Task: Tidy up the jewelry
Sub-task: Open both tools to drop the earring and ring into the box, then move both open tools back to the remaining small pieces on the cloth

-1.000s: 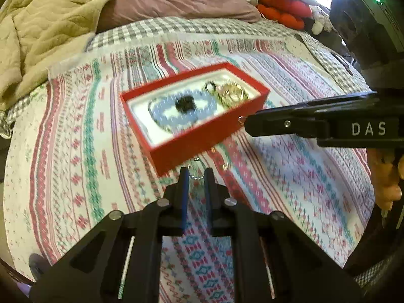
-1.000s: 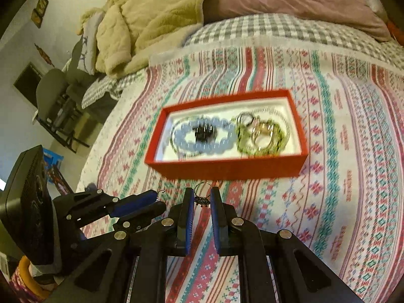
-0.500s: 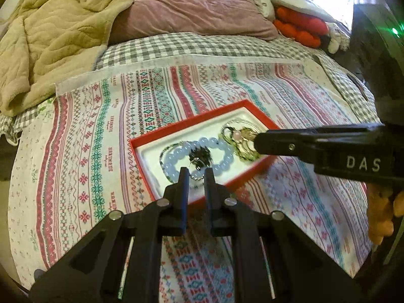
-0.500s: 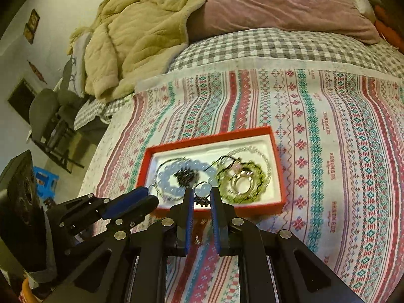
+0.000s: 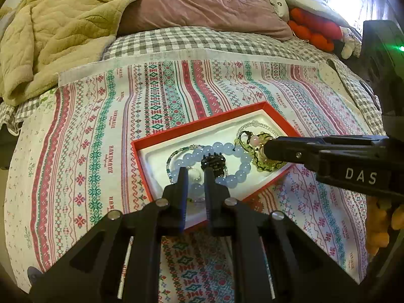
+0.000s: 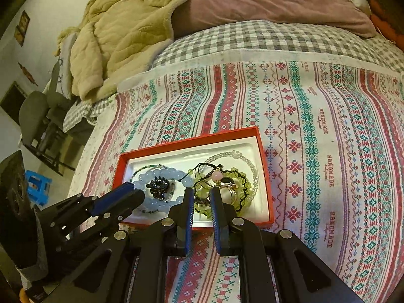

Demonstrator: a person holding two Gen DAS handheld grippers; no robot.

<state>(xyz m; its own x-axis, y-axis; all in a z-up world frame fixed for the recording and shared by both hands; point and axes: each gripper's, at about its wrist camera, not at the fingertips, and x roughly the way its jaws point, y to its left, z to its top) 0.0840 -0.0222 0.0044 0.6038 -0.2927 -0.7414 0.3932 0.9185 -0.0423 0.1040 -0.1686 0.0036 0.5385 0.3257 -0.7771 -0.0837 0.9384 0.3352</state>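
A red box (image 5: 202, 123) (image 6: 189, 142) with a white lining lies on the patterned cloth. It holds a pale blue bead bracelet (image 5: 228, 147) (image 6: 188, 181), a black charm (image 5: 213, 161) (image 6: 159, 188) and a green bead bracelet (image 5: 267, 166) (image 6: 242, 179). My left gripper (image 5: 196, 170) (image 6: 136, 192) hovers over the blue bracelet, shut on a small pale hoop earring. My right gripper (image 6: 202, 192) (image 5: 267, 149) is over the green bracelet and its jaws are opening. I see no hoop between them, only green beads through the gap.
The patterned cloth (image 6: 315, 139) covers a checked bed. A beige quilt (image 5: 63, 32), a mauve pillow (image 5: 207, 2) and a red plush toy (image 5: 313, 30) lie at the far end. Left of the bed stand a grey chair (image 6: 38, 121) and a blue stool (image 6: 38, 184).
Both grippers have moved forward from in front of the box to over its contents. The hoop seen at the right gripper's tips earlier is no longer visible there.
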